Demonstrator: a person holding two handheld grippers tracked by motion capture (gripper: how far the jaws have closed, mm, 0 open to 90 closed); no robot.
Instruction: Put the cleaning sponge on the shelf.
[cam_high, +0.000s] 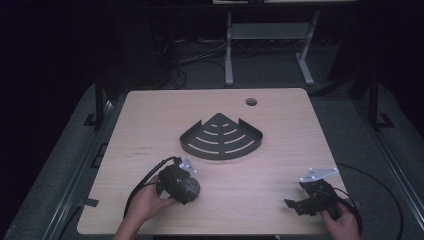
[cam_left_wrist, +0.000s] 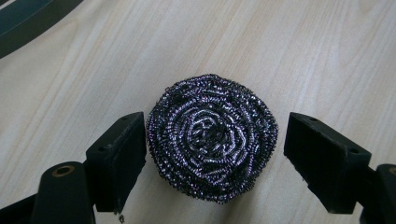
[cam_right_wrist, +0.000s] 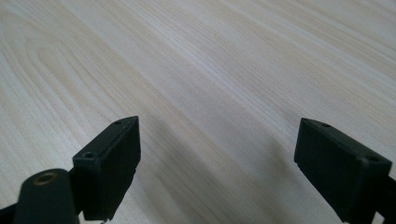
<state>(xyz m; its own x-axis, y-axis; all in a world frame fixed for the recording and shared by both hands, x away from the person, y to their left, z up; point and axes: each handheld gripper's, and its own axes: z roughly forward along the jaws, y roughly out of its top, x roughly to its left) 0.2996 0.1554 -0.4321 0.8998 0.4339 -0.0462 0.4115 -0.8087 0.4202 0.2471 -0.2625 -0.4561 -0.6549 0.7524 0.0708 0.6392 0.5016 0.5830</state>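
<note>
High view: corner rack (cam_high: 220, 136), seemingly unfilled.

Each black hand-held gripper (cam_high: 181, 182) trails a black cable (cam_high: 145, 182).

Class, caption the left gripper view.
Open left gripper straddling a round, dark steel-wool scouring pad on the pale wooden table.

Dim room; grey floor (cam_high: 270, 75); white-legged desk frame (cam_high: 229, 50) behind the table (cam_high: 280, 165).
</note>
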